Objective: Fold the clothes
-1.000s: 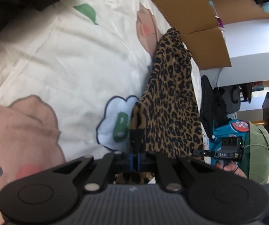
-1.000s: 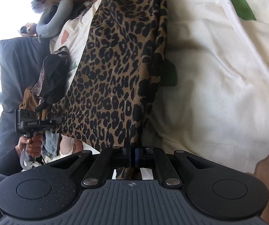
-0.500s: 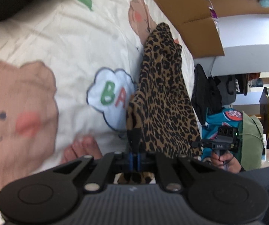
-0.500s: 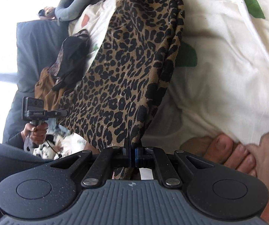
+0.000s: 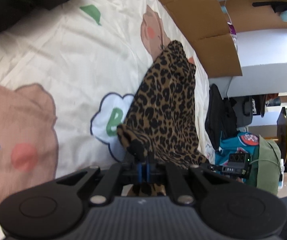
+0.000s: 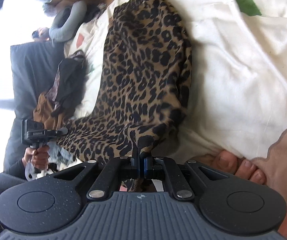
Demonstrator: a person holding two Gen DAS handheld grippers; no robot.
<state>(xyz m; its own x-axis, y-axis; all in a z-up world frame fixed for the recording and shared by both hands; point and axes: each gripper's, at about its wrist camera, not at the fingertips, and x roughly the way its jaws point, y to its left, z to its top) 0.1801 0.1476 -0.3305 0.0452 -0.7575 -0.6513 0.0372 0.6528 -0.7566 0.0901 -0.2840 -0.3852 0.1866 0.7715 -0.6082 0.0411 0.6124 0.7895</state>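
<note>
A leopard-print garment (image 5: 167, 108) (image 6: 143, 76) hangs stretched between my two grippers, its far end trailing on a cream bedsheet (image 5: 67, 60) printed with bears. My left gripper (image 5: 143, 160) is shut on one near corner, where the cloth bunches over the blue pads. At the other near corner my right gripper (image 6: 139, 156) is shut on a pinch of the hem. Each view catches the opposite gripper (image 5: 237, 162) (image 6: 37, 134) beyond the cloth, and the right wrist view shows a hand around its handle.
Cardboard sheets (image 5: 199, 20) line the far side of the bed. A heap of dark and brown clothes (image 6: 63, 92) lies past the garment, with a grey pillow (image 6: 67, 24) behind. Bare toes (image 6: 237, 166) rest on the sheet (image 6: 243, 70) at the right. A teal jersey (image 5: 237, 146) hangs off the bed's edge.
The garment has been drawn nearer and its held corners now bunch more over the jaws. The toes came into the right wrist view. Both grips stay shut.
</note>
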